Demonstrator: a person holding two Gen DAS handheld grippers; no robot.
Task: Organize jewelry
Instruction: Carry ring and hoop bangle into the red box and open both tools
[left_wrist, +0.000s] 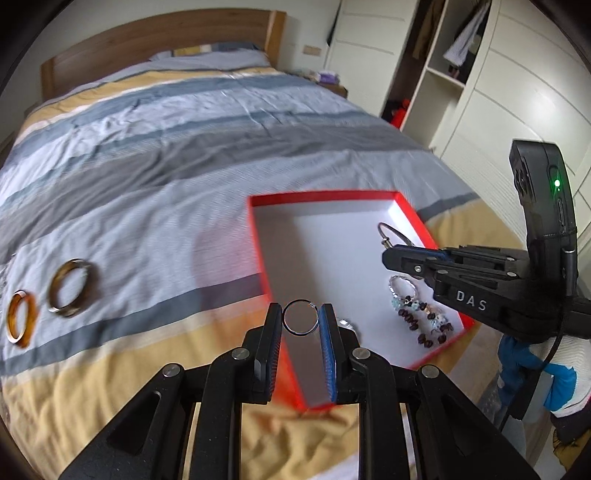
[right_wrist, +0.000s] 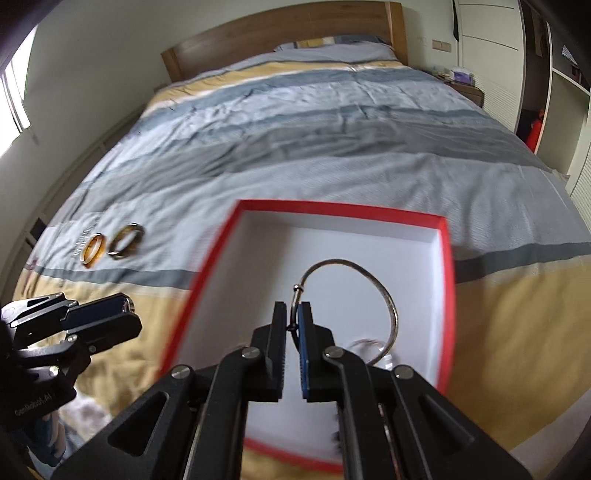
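A red box (left_wrist: 258, 236) with a white inside lies on the bed; it also shows in the right wrist view (right_wrist: 447, 254). My left gripper (left_wrist: 301, 321) is shut on a thin silver ring (left_wrist: 300, 303), held over the box's near left edge. My right gripper (right_wrist: 294, 317) is shut on a silver wire bangle (right_wrist: 384, 291), held over the box; the same gripper shows in the left wrist view (left_wrist: 391, 254). A beaded bracelet (left_wrist: 421, 317) lies in the box. An amber bangle (left_wrist: 20, 319) and a brown bangle (left_wrist: 72, 288) lie on the bedspread to the left.
The striped bedspread (left_wrist: 166, 147) covers the whole bed, with a wooden headboard (left_wrist: 147, 40) at the far end. White wardrobes (left_wrist: 498, 92) stand to the right of the bed. A nightstand (right_wrist: 465, 86) stands beside the headboard.
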